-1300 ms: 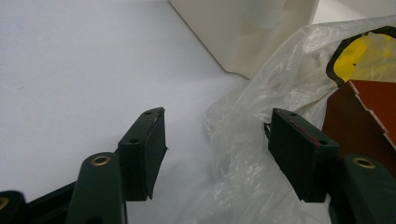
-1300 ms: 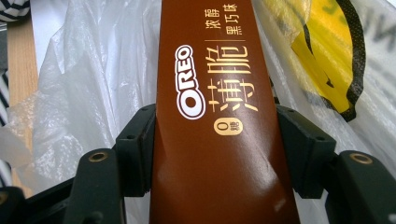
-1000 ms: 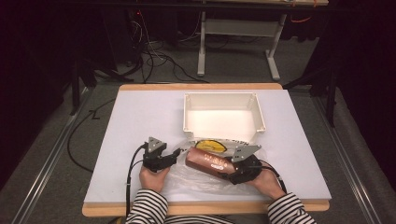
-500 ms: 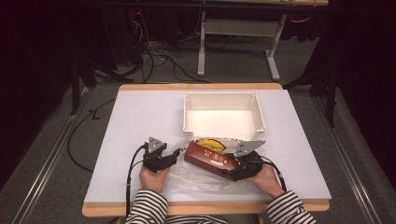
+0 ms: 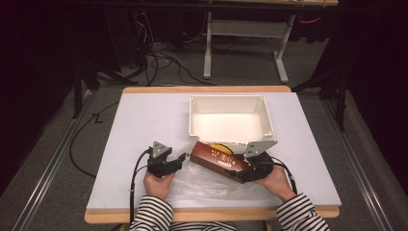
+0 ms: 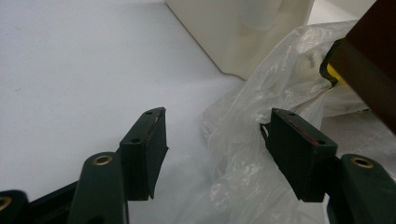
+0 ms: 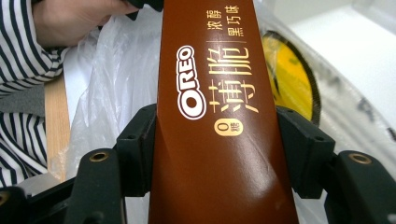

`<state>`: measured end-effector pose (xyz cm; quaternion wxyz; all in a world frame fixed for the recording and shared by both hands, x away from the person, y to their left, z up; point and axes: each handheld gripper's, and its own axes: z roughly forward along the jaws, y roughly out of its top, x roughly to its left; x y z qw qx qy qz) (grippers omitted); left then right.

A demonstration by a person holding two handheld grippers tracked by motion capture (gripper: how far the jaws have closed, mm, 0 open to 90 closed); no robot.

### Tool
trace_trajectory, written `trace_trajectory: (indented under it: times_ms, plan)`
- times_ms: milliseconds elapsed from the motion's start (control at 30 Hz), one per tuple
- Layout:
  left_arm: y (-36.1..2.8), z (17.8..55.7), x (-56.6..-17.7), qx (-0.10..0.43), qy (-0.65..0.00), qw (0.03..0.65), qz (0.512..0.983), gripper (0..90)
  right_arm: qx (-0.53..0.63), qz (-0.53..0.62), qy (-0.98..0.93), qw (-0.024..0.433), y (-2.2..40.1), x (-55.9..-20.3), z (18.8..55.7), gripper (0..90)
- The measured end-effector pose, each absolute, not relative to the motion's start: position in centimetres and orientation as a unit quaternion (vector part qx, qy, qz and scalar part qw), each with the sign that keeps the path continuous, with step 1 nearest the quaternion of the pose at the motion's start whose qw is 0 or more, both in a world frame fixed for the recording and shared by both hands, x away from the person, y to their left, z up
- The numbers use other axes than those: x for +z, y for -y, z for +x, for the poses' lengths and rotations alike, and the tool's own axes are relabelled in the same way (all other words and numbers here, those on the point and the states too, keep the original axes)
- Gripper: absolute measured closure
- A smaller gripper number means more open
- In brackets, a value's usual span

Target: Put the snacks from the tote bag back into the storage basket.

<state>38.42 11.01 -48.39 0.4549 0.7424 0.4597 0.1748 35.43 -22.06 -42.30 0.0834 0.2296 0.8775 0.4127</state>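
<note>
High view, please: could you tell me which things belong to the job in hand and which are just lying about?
In use:
- brown Oreo box, clamped in the right gripper
- clear plastic bag
- left gripper, open beside the bag
- white bin

Lying about:
- floor cables
- white table frame

The biscuit box is glossy brown card with shiny print. The bag is thin, crinkled clear plastic. The bin looks like smooth cream plastic; the tabletop is matt white, edged in wood.
</note>
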Motion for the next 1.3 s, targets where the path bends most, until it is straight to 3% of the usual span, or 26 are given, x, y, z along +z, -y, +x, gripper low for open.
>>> trace_trajectory:
  times_ms: [1300]
  plan:
    - [-10.9, 38.4, -48.4, 0.173, -0.456, 0.456, 0.745, 37.9, 0.426, 0.298, -0.847, 0.109, 25.4, -38.0, 39.3, 37.9]
